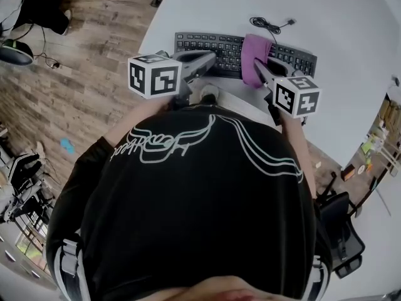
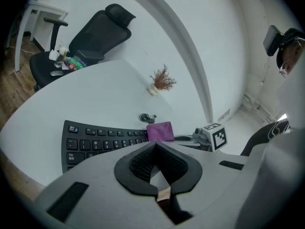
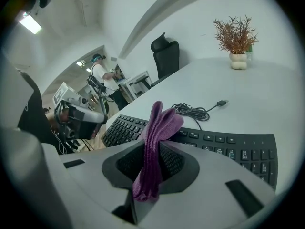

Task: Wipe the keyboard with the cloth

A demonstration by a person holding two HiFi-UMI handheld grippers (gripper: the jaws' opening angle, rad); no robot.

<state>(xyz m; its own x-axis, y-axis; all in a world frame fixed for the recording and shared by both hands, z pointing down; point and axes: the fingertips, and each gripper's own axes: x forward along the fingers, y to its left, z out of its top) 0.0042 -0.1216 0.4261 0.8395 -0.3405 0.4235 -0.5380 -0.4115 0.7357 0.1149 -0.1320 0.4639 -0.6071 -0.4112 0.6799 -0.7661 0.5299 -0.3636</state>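
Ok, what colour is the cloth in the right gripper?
Purple. The cloth shows best in the right gripper view, clamped between the jaws.

A: Keyboard (image 1: pixel 244 54)?
B: On the table (image 1: pixel 351 24), along the near edge. Cable (image 1: pixel 268 24) coiled just behind it.
A: Cloth (image 1: pixel 254 58)?
B: Over the keyboard's middle, pinched between the right gripper's (image 3: pixel 155 147) jaws. Contact with the keys unclear. Left gripper (image 2: pixel 155 147) to its left, above the keyboard's near side.
A: Farther back?
B: Plant (image 3: pixel 234 37) far back on the table, well apart from the keyboard. Office chair (image 2: pixel 97 35) beyond the table's far-left edge
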